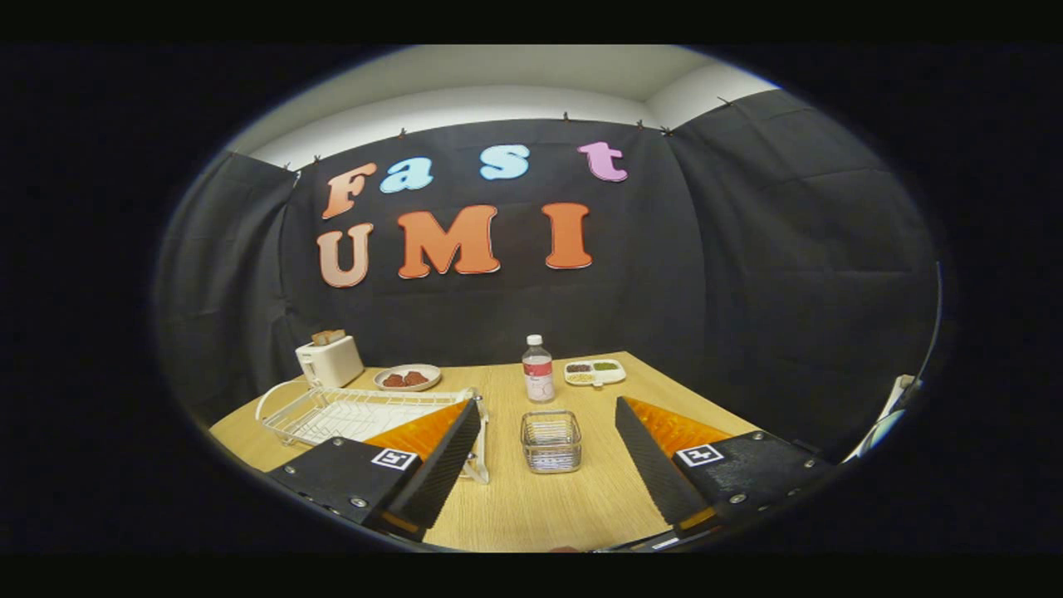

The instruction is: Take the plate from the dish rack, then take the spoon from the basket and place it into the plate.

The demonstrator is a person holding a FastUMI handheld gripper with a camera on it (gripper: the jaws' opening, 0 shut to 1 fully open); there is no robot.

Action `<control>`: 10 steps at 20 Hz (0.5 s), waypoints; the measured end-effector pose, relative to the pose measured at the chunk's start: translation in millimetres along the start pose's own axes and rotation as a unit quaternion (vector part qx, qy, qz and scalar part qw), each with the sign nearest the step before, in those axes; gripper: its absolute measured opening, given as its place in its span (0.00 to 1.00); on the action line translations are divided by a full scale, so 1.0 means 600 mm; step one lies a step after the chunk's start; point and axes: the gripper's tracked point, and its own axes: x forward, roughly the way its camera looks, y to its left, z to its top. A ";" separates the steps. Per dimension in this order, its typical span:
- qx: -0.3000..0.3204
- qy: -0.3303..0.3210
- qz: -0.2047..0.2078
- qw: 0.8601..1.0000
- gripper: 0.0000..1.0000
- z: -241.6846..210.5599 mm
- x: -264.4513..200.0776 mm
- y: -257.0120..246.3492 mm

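Observation:
My gripper (547,405) is held open above the wooden table (573,507), with nothing between its fingers. A small wire mesh basket (551,441) stands on the table just ahead, in the gap between the two fingertips. I cannot make out a spoon inside it. A white wire dish rack (349,411) sits to the left, partly hidden behind my left finger (440,453). Something pale and flat lies inside the rack; I cannot tell whether it is the plate.
Beyond the basket stands a clear bottle (538,370) with a white cap. A divided white dish (595,371) of small foods is to its right. A white toaster (330,360) and a plate of reddish food (407,377) sit behind the rack.

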 end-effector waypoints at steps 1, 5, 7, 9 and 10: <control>0.001 0.000 0.001 1.000 0.97 -0.001 0.000 0.002; -0.004 0.000 0.001 1.000 0.97 -0.005 -0.001 0.008; -0.006 -0.004 0.000 1.000 0.97 -0.003 -0.002 0.009; -0.009 -0.008 0.001 1.000 0.97 -0.001 -0.004 0.012; -0.009 -0.010 0.001 1.000 0.97 0.000 -0.005 0.013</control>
